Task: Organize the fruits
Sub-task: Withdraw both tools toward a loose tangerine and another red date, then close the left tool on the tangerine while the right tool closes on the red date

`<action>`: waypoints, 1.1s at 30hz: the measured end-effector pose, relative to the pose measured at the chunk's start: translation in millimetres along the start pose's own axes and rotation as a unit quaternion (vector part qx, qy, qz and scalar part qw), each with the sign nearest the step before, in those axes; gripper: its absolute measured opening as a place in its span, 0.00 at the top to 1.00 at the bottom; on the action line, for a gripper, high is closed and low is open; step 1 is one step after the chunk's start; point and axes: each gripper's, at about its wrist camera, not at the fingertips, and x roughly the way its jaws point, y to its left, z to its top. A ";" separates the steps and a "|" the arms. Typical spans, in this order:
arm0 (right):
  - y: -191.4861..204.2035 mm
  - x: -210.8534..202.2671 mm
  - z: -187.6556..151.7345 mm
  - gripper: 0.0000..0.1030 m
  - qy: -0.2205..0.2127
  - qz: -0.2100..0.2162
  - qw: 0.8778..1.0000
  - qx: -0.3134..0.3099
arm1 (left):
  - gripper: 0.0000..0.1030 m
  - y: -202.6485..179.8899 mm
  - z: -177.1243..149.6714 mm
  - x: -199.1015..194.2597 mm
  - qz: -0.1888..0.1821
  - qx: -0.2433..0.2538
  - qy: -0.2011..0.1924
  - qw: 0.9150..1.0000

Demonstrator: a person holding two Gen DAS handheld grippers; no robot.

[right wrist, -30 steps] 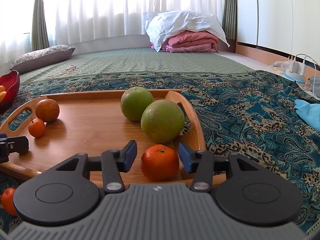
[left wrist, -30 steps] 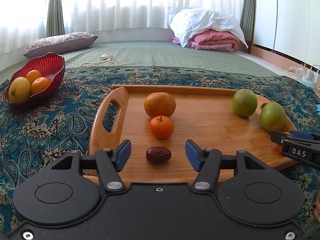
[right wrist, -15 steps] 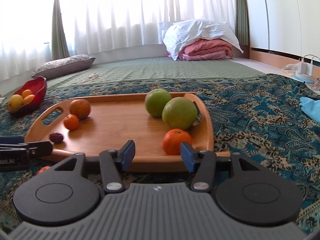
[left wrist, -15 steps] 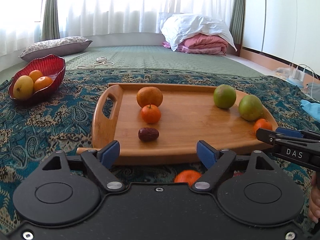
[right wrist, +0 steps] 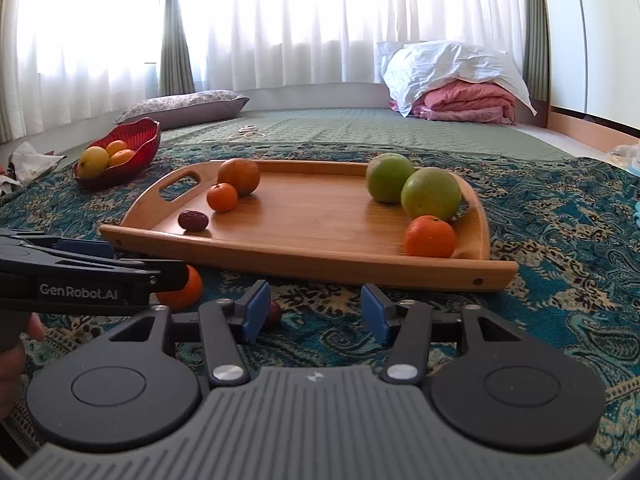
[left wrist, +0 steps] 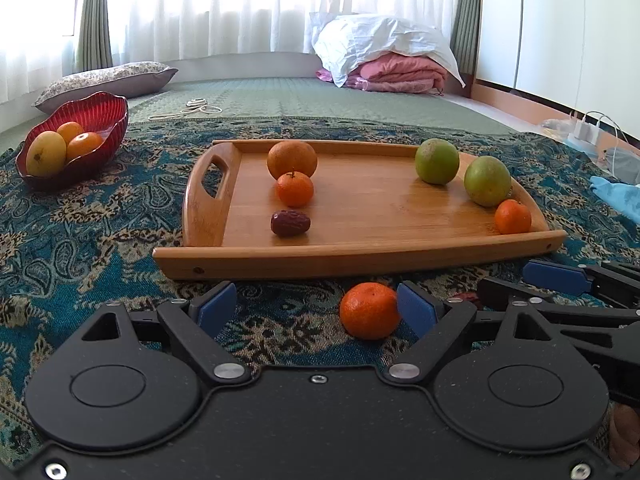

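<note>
A wooden tray [left wrist: 360,254] [right wrist: 304,264] lies on the patterned cloth. It holds an orange [left wrist: 292,159], a tangerine [left wrist: 295,189] and a red date [left wrist: 290,223] on the left, and two green fruits [left wrist: 437,161] [left wrist: 487,180] and a tangerine [left wrist: 513,216] on the right. My left gripper [left wrist: 316,306] is open in front of the tray, with a loose tangerine [left wrist: 370,311] [right wrist: 182,286] on the cloth just inside its right finger. My right gripper [right wrist: 314,312] is open and empty; a loose date [right wrist: 274,314] lies by its left finger.
A red bowl [left wrist: 86,152] [right wrist: 128,148] with yellow and orange fruit stands at the far left. A pillow [left wrist: 108,82], folded bedding [left wrist: 392,60] and cables lie on the green mat behind. A blue cloth [left wrist: 618,196] is at the right.
Both grippers have pulled back off the tray and down to the cloth in front of it. The left one has opened wider. The date and tangerine they hovered over stay on the tray.
</note>
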 end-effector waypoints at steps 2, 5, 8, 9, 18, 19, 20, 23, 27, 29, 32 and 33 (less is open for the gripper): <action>3.3 0.9 -1.2 0.35 0.000 -0.003 1.000 -0.004 | 0.16 0.0 -1.2 0.6 0.002 0.001 0.000 1.000; 2.5 1.0 -1.0 0.35 0.000 0.000 1.000 0.001 | 0.16 3.4 -1.9 1.0 -0.005 -0.008 0.000 1.000; 2.6 0.8 -2.0 0.35 0.001 0.003 1.000 0.000 | 0.19 6.8 -2.0 1.6 -0.015 -0.021 0.002 1.000; 3.7 -0.5 -3.2 0.35 -0.001 0.003 1.000 -0.004 | 0.22 7.3 -1.8 1.8 -0.018 -0.025 0.003 1.000; 20.1 0.0 -7.2 0.34 -0.001 0.016 0.999 -0.046 | 0.53 0.4 -4.7 4.0 -0.064 -0.028 0.022 0.997; 20.9 -0.1 -7.3 0.35 -0.001 0.016 0.999 -0.049 | 0.54 -0.4 -4.9 4.8 -0.066 -0.029 0.023 0.997; 21.3 0.0 -7.3 0.35 0.000 0.017 0.999 -0.051 | 0.54 -0.7 -5.2 5.4 -0.067 -0.030 0.024 0.997; 20.3 0.9 -6.9 0.35 0.003 0.019 0.999 -0.049 | 0.57 -1.8 -5.2 7.0 -0.067 -0.029 0.024 0.997; 18.6 2.3 -7.0 0.35 0.006 0.022 0.999 -0.045 | 0.62 -1.1 -5.5 7.7 -0.070 -0.032 0.025 0.997; 18.9 2.7 -7.1 0.36 0.007 0.024 0.999 -0.046 | 0.65 -1.4 -5.7 7.4 -0.073 -0.032 0.024 0.997; 20.4 3.0 -7.4 0.38 0.007 0.029 0.998 -0.048 | 0.67 -3.3 -6.2 7.4 -0.074 -0.026 0.023 0.997; 20.8 3.0 -7.5 0.39 0.007 0.030 0.998 -0.048 | 0.67 -4.4 -6.5 7.4 -0.072 -0.024 0.022 0.997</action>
